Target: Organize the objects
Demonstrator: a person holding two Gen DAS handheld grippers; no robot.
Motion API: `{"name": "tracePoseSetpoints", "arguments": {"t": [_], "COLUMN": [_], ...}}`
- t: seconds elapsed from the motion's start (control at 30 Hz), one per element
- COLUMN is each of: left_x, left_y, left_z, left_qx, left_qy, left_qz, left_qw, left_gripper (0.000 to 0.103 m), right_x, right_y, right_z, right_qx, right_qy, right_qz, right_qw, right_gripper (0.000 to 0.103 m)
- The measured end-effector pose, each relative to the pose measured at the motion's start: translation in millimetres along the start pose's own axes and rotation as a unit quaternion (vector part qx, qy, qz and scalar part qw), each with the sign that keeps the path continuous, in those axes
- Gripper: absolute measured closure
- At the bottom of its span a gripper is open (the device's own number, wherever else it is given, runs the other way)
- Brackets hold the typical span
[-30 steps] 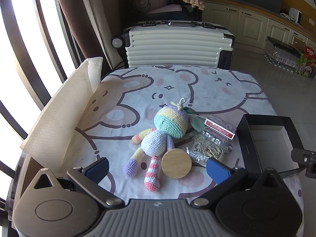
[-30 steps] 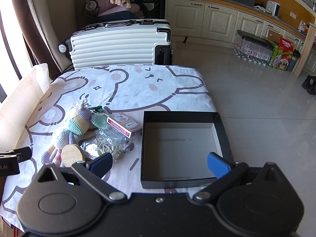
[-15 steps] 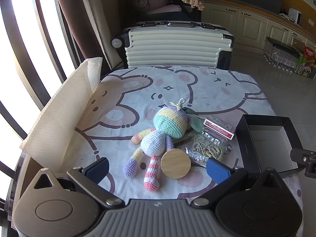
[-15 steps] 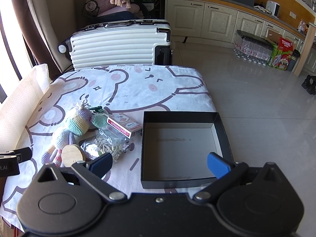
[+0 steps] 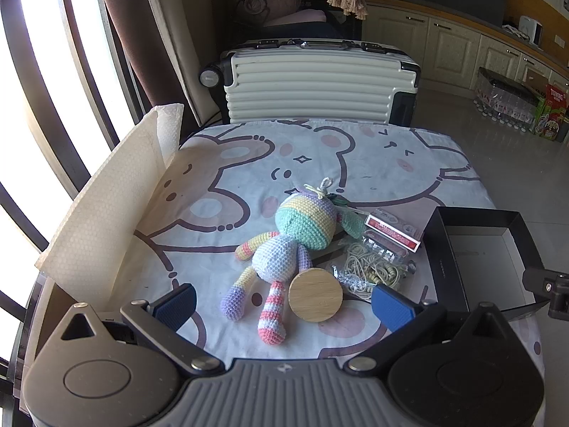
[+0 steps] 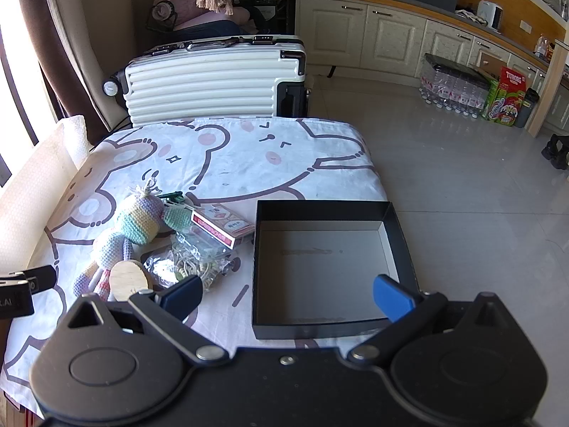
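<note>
A pastel crochet doll [image 5: 288,242] [image 6: 131,227] lies on the bear-print cloth [image 5: 320,163]. A round wooden disc [image 5: 315,294] [image 6: 128,279] rests by its legs. A clear bag of beads and cord [image 5: 373,267] [image 6: 193,259] and a red-and-white card box [image 5: 393,229] [image 6: 224,224] lie beside it. An empty black box [image 6: 323,267] [image 5: 476,249] stands at the right. My left gripper [image 5: 284,302] is open, just short of the doll and disc. My right gripper [image 6: 288,293] is open over the black box's near edge.
A white ribbed suitcase [image 5: 320,85] [image 6: 213,82] stands behind the table. A folded white padded sheet [image 5: 106,213] stands along the table's left edge by the window. Tiled floor [image 6: 462,195] and cabinets lie to the right.
The left view has drifted very slightly; the objects sit a touch lower and left in it. The right gripper has not moved.
</note>
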State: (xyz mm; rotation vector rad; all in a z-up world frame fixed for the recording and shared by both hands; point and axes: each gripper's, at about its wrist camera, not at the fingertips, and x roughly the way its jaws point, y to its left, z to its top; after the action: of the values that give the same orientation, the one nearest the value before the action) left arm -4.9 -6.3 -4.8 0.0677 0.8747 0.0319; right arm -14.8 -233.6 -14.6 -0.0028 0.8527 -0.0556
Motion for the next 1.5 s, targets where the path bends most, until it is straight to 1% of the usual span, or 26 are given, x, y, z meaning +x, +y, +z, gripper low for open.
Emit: {"name": "tracePoseSetpoints", "arguments": {"t": [0.7, 0.97, 1.2, 1.5], "left_x": [-2, 1, 8, 15], "left_y": [-1, 16, 36, 68], "left_z": [2, 4, 2, -2], "left_qx": [0.002, -0.005, 0.001, -0.030], "left_qy": [-0.004, -0.014, -0.021, -0.027], "left_qz": [-0.002, 0.001, 0.013, 0.008], "left_qw": [1.0000, 0.9999, 0.9997, 0.9992], "left_gripper": [0.000, 0.000, 0.000, 0.000], "right_x": [0, -1, 4, 12], "right_y": [-1, 9, 28, 52], "right_z": [-1, 4, 11, 15], "right_qx": [-0.003, -0.003, -0.007, -0.018], "right_qy": [-0.002, -0.007, -0.003, 0.005], "right_qz": [0.003, 0.013, 0.032, 0.048], "right_qw": [1.000, 1.000, 0.999, 0.999], "right_gripper": [0.000, 0.000, 0.000, 0.000]}}
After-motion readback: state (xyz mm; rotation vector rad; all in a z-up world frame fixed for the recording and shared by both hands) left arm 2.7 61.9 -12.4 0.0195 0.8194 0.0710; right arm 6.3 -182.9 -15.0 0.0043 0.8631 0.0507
